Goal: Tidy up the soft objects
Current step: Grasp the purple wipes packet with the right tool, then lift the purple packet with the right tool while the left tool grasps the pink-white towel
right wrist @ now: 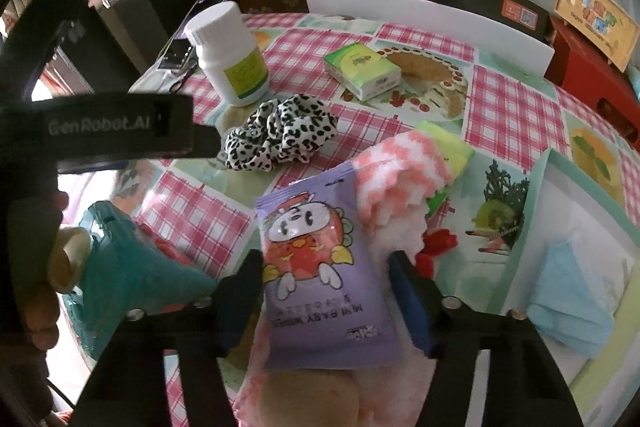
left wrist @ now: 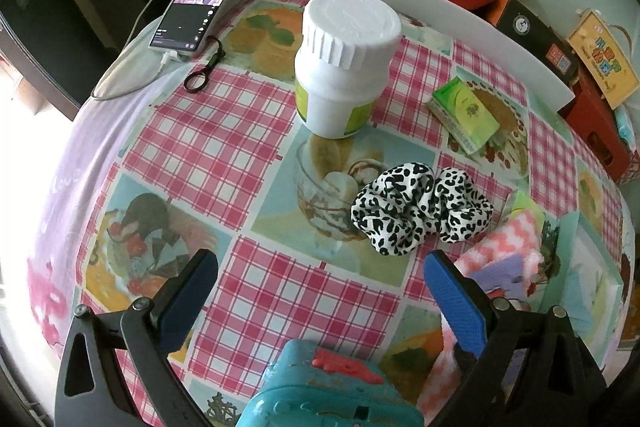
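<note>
— Jaws wide on both: right gripper (right wrist: 326,291) straddles the flat lilac baby-wipes pouch (right wrist: 320,267) without pinching; left gripper (left wrist: 320,291) hangs empty above the checked tablecloth (left wrist: 224,147).

— And the soft goods?

— Pouch lies on the pink-and-white fluffy cloth (right wrist: 396,171); black-and-white spotted fabric scrunchie (left wrist: 416,211) just beyond; pouch likely light, slick, squashy; best pinched across its flat middle.

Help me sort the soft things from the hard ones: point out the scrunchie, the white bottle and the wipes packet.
scrunchie (left wrist: 420,211): left wrist view, middle of the spotted fabric.
white bottle (left wrist: 340,79): left wrist view, its body just below the cap.
wipes packet (right wrist: 320,267): right wrist view, on the printed cartoon face.
</note>
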